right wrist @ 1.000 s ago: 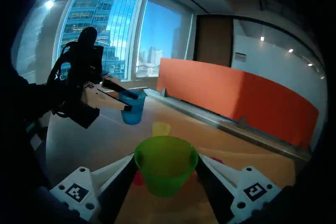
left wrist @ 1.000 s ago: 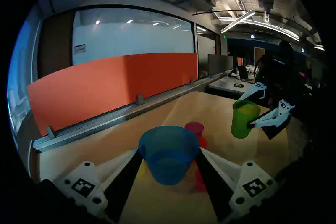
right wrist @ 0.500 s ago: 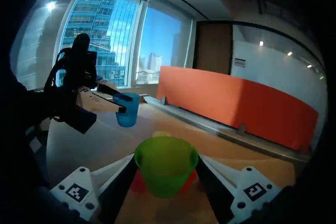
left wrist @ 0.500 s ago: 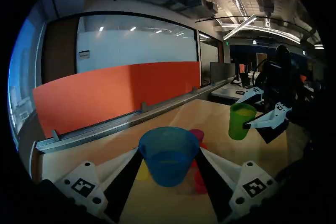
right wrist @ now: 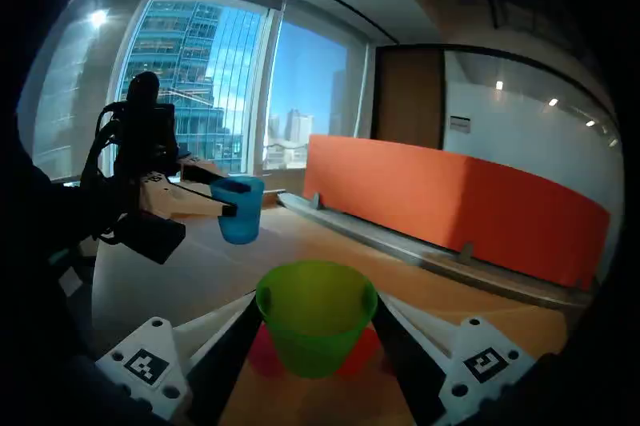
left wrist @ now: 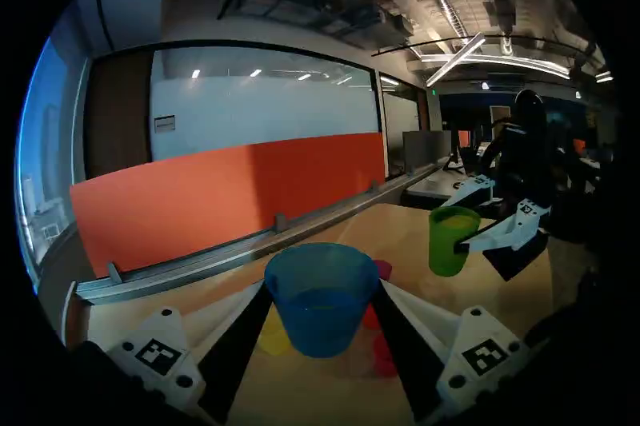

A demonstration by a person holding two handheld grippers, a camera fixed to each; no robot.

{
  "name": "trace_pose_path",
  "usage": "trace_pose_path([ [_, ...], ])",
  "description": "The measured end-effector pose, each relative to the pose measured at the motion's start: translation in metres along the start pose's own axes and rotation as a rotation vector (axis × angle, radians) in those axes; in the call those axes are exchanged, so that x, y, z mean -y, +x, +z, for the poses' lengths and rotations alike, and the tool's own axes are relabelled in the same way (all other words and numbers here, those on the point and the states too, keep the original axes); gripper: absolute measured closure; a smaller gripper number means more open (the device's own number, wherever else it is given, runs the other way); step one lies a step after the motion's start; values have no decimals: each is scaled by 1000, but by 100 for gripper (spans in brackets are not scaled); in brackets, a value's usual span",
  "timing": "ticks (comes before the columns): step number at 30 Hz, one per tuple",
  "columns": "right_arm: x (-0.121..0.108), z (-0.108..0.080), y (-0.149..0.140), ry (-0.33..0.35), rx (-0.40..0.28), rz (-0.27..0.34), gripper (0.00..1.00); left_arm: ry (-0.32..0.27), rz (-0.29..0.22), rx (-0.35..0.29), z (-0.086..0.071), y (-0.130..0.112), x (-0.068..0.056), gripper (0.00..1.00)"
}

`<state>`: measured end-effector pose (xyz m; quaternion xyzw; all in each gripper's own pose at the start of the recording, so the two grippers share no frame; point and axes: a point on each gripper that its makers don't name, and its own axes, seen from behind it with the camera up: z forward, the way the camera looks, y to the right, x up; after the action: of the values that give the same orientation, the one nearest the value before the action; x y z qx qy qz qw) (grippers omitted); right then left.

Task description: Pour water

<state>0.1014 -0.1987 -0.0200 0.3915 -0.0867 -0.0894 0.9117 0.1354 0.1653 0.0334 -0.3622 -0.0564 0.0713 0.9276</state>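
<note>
Nearest, at 6 o'clock in the left gripper view: left gripper point(left wrist: 322, 292) closed on a blue cup point(left wrist: 322, 326), both fingers pressed to its sides, upright, water partway up inside. Likewise at 6 o'clock in the right gripper view: right gripper point(right wrist: 316, 306) clamped on a green cup point(right wrist: 316, 338), upright; cannot tell about liquid inside. Both cups lifted clear of the wooden table point(left wrist: 336, 398). Open air between the two cups, well apart: green one at 3 o'clock from the left gripper, blue one at 9 o'clock from the right.

Below and behind the blue cup, partly hidden by it and the fingers: a yellow cup point(left wrist: 274, 340) at 7 o'clock, red cups point(left wrist: 382, 352) at 5 o'clock, a magenta rim point(left wrist: 384, 268) just past the blue rim. Red shapes point(right wrist: 264, 352) under the green cup too, mostly covered and blurred. Behind the far blue cup, a dark bulk point(right wrist: 140, 146), backlit, no detail.

Farther off, along the table's far edge from 8 to 2 o'clock: a grey rail point(left wrist: 200, 262), then an orange partition point(left wrist: 240, 186). Beyond, a frosted glass wall point(left wrist: 264, 102), strip lights point(left wrist: 456, 58) on an open ceiling at 1 o'clock. Tall windows point(right wrist: 184, 98) at 10 o'clock of the right gripper view, towers outside.
</note>
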Motion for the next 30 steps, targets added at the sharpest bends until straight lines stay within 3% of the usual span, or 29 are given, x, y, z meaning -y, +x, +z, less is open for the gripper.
trace_pose_path([
  [12, 3, 10, 6, 27, -13, 10, 8, 20, 8, -57, -7, 17, 2, 14],
  [30, 22, 28, 12, 99, -20, -5, 8, 68, 134, -85, -18, 40, 11, 14],
])
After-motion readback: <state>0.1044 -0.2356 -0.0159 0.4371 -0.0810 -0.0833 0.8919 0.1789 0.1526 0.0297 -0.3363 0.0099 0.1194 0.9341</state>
